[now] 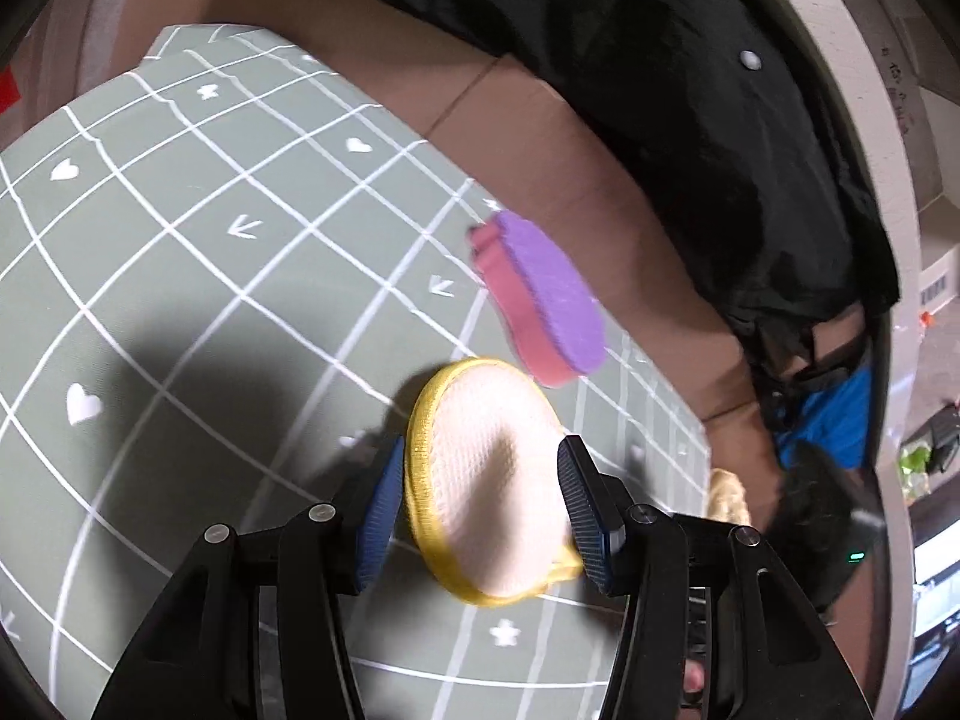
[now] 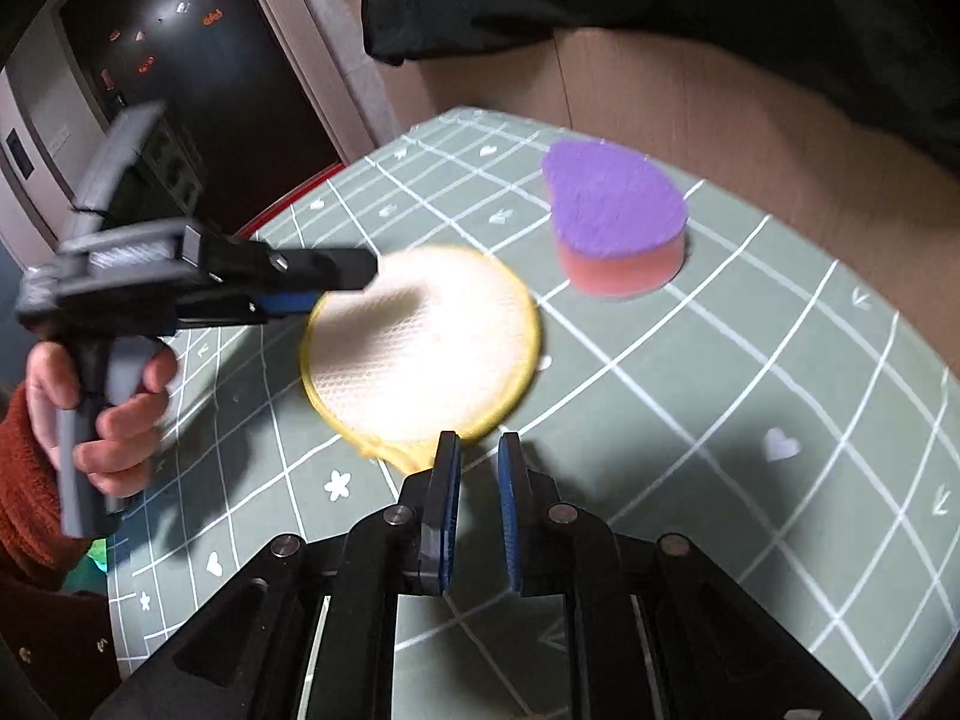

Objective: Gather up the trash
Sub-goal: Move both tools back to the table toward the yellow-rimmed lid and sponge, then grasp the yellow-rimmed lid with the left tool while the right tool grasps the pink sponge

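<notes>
The left tongs (image 1: 480, 510) grip the round yellow-rimmed scrubbing pad (image 1: 486, 480) just above the counter (image 1: 180, 300); keep it pinched across its rim. The right tongs (image 2: 478, 510) stand narrow and empty by its edge. A purple-and-pink sponge (image 2: 612, 222) lies beyond, clear of the way

Purple-topped pink sponge (image 2: 615, 222), green gridded mat (image 2: 750, 420)

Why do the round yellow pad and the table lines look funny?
Right wrist view: the round pad is smeared by motion and glares white. Left wrist view: the fisheye lens bends the straight lines on the table cover, and a dark shadow falls across it.
</notes>
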Motion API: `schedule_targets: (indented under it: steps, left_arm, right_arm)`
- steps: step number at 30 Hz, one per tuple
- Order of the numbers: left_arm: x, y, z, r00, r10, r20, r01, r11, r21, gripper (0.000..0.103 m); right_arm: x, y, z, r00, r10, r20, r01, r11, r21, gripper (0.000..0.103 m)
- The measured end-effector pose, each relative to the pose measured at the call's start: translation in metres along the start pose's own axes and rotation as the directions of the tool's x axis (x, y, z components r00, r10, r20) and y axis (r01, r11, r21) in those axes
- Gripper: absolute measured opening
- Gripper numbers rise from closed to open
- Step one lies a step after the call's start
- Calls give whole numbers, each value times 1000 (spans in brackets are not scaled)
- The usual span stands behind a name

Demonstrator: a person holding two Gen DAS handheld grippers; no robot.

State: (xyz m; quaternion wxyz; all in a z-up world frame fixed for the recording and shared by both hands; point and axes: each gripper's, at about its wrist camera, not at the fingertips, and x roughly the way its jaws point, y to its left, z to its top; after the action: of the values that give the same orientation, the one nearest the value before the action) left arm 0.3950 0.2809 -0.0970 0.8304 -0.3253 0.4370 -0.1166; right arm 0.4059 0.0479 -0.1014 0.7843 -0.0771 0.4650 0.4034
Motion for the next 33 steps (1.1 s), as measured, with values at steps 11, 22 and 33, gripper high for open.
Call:
schedule_targets:
  steps: [11, 22, 33]
  left_arm:
    - [0, -27, -4, 999, 15, -28, -13, 998, 66, 27]
    - [-72, -34, -1, 928, 228, 296, -281, 947, 152, 14]
    - [-141, 19, 14, 836, 303, 457, -371, 926, 65, 14]
  right_arm:
    - [0, -11, -7, 1000, 13, 21, -14, 1000, 23, 13]
    - [-22, -39, 53, 985, -75, 156, 64, 995, 71, 37]
    - [32, -86, 108, 983, -63, 175, 20, 971, 239, 42]
